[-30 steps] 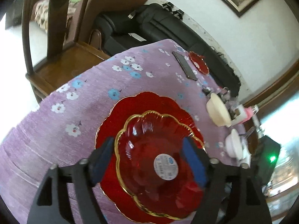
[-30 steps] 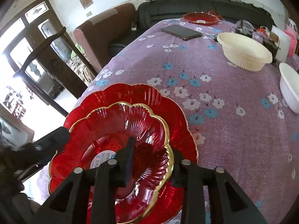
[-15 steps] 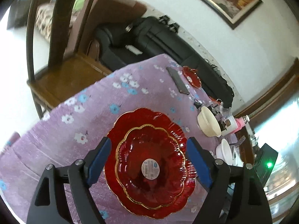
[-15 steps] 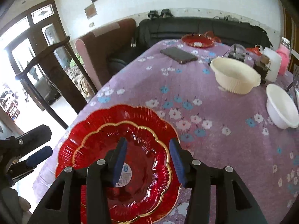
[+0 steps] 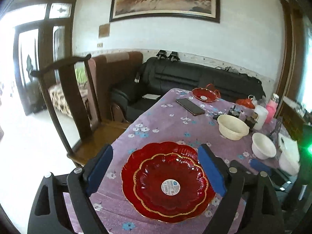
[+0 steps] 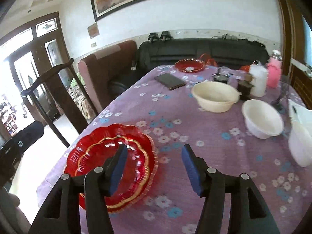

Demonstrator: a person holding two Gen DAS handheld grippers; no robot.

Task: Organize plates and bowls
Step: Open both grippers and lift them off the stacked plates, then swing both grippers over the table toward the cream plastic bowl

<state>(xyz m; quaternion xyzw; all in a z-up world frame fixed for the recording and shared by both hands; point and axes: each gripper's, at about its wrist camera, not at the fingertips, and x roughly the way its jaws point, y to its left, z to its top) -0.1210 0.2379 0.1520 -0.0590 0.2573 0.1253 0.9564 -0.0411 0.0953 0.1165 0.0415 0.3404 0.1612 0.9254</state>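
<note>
A gold-rimmed red glass plate lies stacked inside a larger red plate near the table's front left; the stack shows in the right wrist view too. My left gripper is open and empty, raised above the stack. My right gripper is open and empty, above the stack's right edge. A cream bowl, a white bowl and a small red dish stand farther back.
The table has a purple flowered cloth. A black phone lies near the far end. Bottles and jars crowd the back right. A white container is at the right edge. A wooden chair stands left.
Both grippers have risen and pulled back from the red plates. The right gripper has opened wider and shifted to the right. The plates stay stacked on the table.
</note>
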